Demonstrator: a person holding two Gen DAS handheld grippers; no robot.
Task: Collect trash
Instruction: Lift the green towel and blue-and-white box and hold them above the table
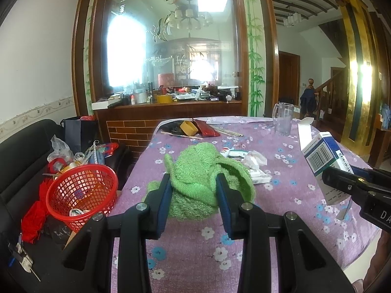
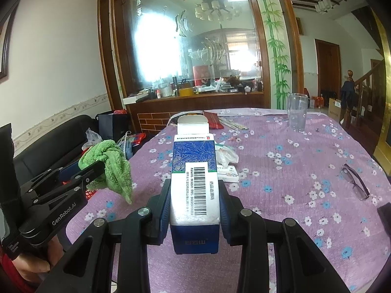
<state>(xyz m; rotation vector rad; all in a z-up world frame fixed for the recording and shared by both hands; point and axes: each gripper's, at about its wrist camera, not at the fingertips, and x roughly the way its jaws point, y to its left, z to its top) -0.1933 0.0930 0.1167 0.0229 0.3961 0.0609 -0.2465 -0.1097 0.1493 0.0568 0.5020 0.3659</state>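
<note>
With left gripper [image 1: 193,190] clamped on cloth [image 1: 195,171] mid-frame and right gripper [image 2: 194,200] pinching box [image 2: 193,183] at centre, could miss basket [image 1: 81,190] lower left if released early.

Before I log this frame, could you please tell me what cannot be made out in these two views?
- Left wrist view: the contents of the red mesh plastic basket are mostly hidden by its own wall.
- Left wrist view: the blue-and-white cardboard medicine box is partly covered by the right hand-held gripper.
- Right wrist view: the small print beside the box's barcode is too small to read.
- Right wrist view: the fluffy green towel hides the left hand-held gripper fingertips.
</note>
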